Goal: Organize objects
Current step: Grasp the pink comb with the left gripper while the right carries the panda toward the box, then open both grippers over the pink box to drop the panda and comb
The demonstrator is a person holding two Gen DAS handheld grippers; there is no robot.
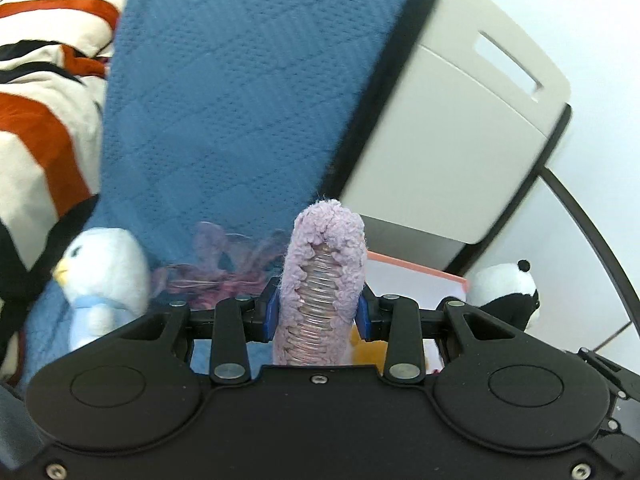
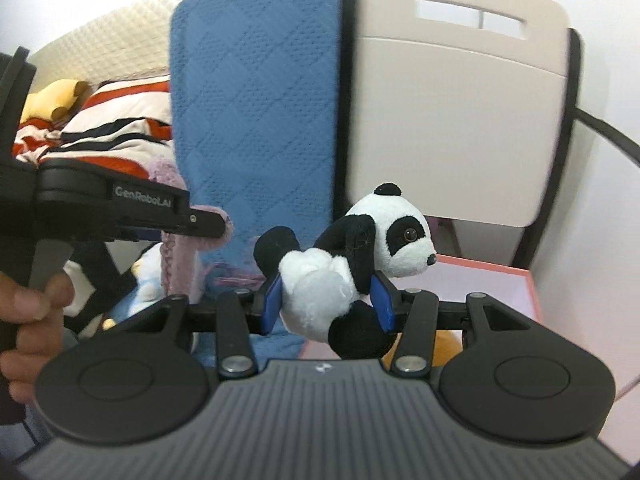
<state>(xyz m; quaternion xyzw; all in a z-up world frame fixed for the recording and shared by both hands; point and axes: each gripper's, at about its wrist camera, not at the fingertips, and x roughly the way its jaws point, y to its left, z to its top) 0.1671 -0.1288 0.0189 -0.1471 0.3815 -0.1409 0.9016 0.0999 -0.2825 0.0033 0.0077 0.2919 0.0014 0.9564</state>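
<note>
The pink-rimmed box [image 2: 500, 284] is lying open at lower right; a black-and-white plush panda [image 2: 352, 264] is being clenched by the right tongs [image 2: 326, 304], a fuzzy lilac spring toy [image 1: 322, 280] by the left tongs [image 1: 318, 314].

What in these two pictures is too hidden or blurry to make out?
- Pink box: its contents are hidden in both views behind the claw bodies; only an orange shape shows.
- Pinkish tangle, left view: blurred, unidentifiable.
- Lilac fuzzy item: lower end hidden behind the left claw.
- Penguin toy: partly hidden.
</note>
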